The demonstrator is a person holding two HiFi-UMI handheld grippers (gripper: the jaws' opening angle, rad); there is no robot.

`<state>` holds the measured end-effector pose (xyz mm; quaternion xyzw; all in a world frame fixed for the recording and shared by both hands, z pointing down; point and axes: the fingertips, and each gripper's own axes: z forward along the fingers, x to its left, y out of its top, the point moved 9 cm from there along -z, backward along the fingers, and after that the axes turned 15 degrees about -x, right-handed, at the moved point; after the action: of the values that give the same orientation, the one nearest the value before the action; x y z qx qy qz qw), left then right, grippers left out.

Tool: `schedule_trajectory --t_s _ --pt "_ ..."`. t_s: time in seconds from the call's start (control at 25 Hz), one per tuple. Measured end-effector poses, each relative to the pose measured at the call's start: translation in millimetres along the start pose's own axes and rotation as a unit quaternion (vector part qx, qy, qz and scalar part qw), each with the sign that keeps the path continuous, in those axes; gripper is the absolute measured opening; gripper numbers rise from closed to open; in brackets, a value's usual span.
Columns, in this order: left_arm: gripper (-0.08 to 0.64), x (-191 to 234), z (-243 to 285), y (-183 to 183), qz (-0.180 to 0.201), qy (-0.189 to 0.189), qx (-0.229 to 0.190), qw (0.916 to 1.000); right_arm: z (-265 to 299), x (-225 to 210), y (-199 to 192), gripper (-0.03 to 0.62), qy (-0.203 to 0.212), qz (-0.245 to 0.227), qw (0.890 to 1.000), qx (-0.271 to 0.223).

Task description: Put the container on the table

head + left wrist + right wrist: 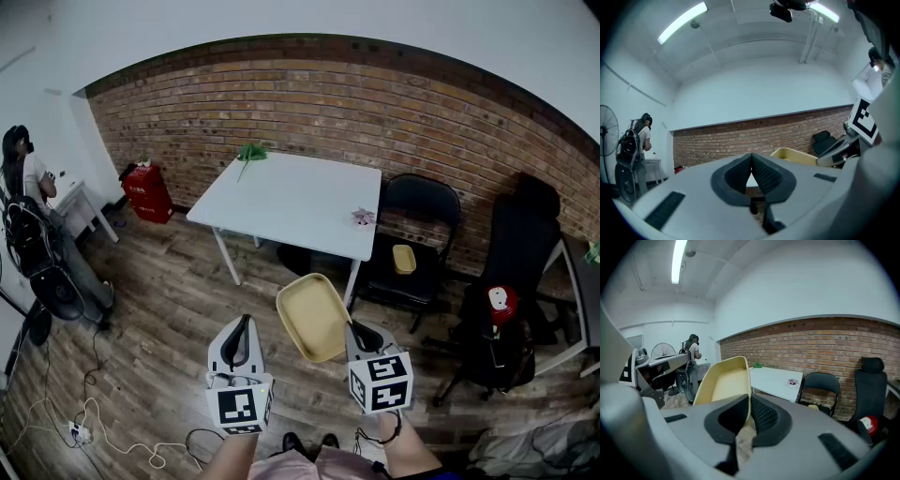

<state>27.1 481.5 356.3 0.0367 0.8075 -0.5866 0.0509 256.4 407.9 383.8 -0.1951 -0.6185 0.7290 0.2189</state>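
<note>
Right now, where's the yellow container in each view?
Head view: yellow container at bottom centre, its near edge in the right gripper.
Left gripper view: right of centre, beyond the gripper's body.
Right gripper view: left of centre, its rim pinched between the fingers.
Shared landmark: brick wall, behind the container in all three.

Two grippers (246,321) (351,327), two chairs (419,202) (525,234), two tables (291,202) (82,195).
</note>
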Motion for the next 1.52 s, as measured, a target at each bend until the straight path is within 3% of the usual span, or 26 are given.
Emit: schedule_trajectory --t_s 0.64,1.12,1.52 --pt "0.011 6 -6 -2 -0.001 0.0 0.001 1.0 1 6 -3 0.015 -0.002 0.016 1.0 -0.003" --pt "0.011 37 -6 -11 -0.011 -0.011 -0.002 0.9999 18 28 6 0.015 -0.018 0.004 1.0 -0.011" --pt "0.011 44 38 -40 -0.012 -0.027 0.007 0.9995 62 9 2 0.015 -0.028 0.013 0.999 -0.007"
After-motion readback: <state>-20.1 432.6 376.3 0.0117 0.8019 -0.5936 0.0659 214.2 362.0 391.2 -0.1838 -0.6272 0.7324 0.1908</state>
